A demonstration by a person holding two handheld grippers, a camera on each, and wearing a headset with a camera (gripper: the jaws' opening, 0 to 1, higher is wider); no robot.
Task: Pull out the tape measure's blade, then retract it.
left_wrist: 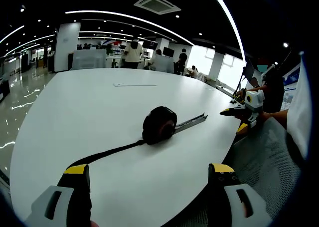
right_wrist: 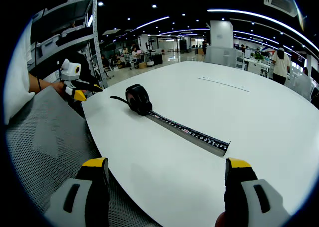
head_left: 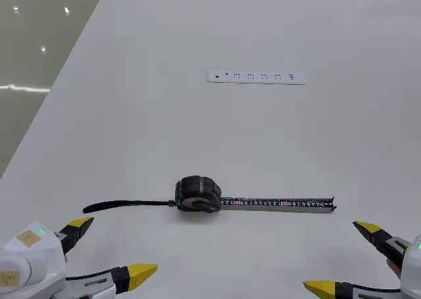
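A black tape measure [head_left: 197, 195] lies on the white table [head_left: 230, 135], its blade [head_left: 279, 203] drawn out to the right, its black wrist strap [head_left: 122, 205] trailing left. The case [left_wrist: 159, 123] and blade [left_wrist: 191, 121] lie ahead of my left gripper [left_wrist: 149, 174], whose jaws stand open and empty near the strap's end [left_wrist: 99, 157]. My right gripper [right_wrist: 167, 169] is open too, just short of the blade's hook end [right_wrist: 224, 147]; the case [right_wrist: 138, 98] sits farther off. In the head view the left gripper [head_left: 112, 250] and right gripper [head_left: 345, 256] sit at the near edge.
A white power strip [head_left: 256, 77] lies flat farther back on the table. Several people stand beyond the table's far end [left_wrist: 133, 52]. Shelving [right_wrist: 70, 27] rises to the left in the right gripper view. A glossy floor [head_left: 33, 62] lies left of the table.
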